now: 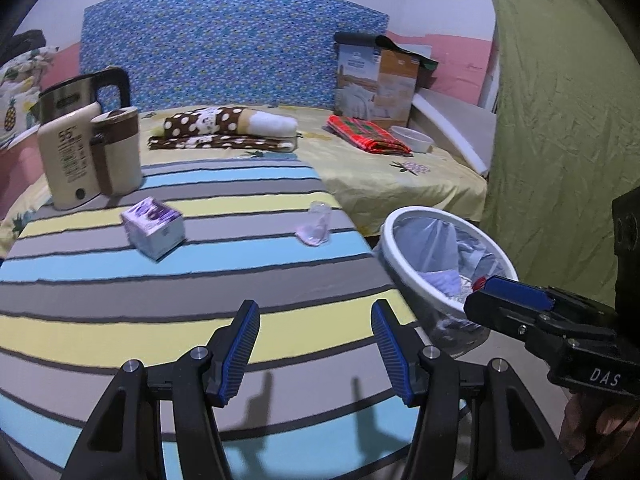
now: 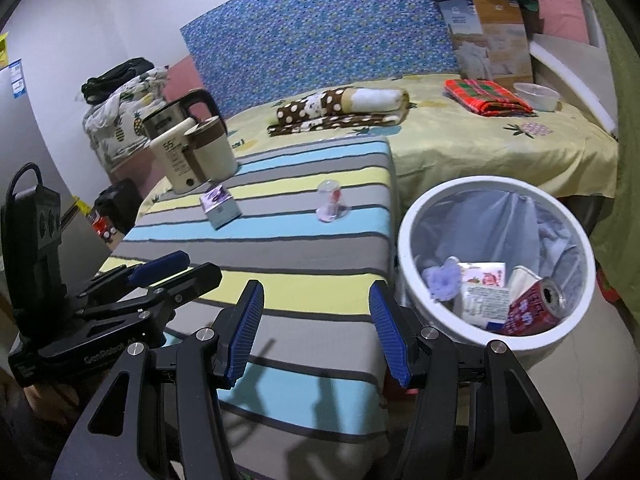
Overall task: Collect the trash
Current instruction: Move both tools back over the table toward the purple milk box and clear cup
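Both grippers, left (image 1: 315, 350) and right (image 2: 316, 330), gape empty over striped cover (image 2: 280, 248); one box (image 2: 220, 205), one cup (image 2: 331, 200) there; bottle (image 2: 174, 160) reads "55"; bin (image 2: 408, 240) holds can (image 2: 534, 308).

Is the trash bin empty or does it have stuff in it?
Not empty. The bin holds a red can, cartons and a purple wad at the bottom.

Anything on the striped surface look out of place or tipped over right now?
Two items stand out: a crumpled clear plastic cup near the edge by the white bin, and a small purple box lying skewed to the stripes. Both tongs are open and empty.
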Demonstrator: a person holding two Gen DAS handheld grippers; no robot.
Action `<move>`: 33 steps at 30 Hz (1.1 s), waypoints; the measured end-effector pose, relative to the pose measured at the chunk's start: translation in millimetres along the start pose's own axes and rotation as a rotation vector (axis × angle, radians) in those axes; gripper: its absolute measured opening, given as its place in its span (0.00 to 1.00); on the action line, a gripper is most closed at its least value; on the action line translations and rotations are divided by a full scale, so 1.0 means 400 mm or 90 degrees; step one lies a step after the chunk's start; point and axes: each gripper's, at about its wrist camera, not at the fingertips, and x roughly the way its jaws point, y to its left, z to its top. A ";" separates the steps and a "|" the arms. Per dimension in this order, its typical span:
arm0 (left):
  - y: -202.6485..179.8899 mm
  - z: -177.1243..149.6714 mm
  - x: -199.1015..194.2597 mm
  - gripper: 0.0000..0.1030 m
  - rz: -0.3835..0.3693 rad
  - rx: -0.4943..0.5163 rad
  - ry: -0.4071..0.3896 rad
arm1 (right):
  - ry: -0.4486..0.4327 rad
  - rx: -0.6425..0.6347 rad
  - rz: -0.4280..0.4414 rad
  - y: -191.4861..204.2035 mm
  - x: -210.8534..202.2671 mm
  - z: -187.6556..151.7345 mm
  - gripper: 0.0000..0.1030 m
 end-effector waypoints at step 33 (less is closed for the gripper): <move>0.262 0.061 0.055 0.56 0.092 -0.116 0.007 | 0.040 0.009 0.005 0.031 0.144 0.065 0.55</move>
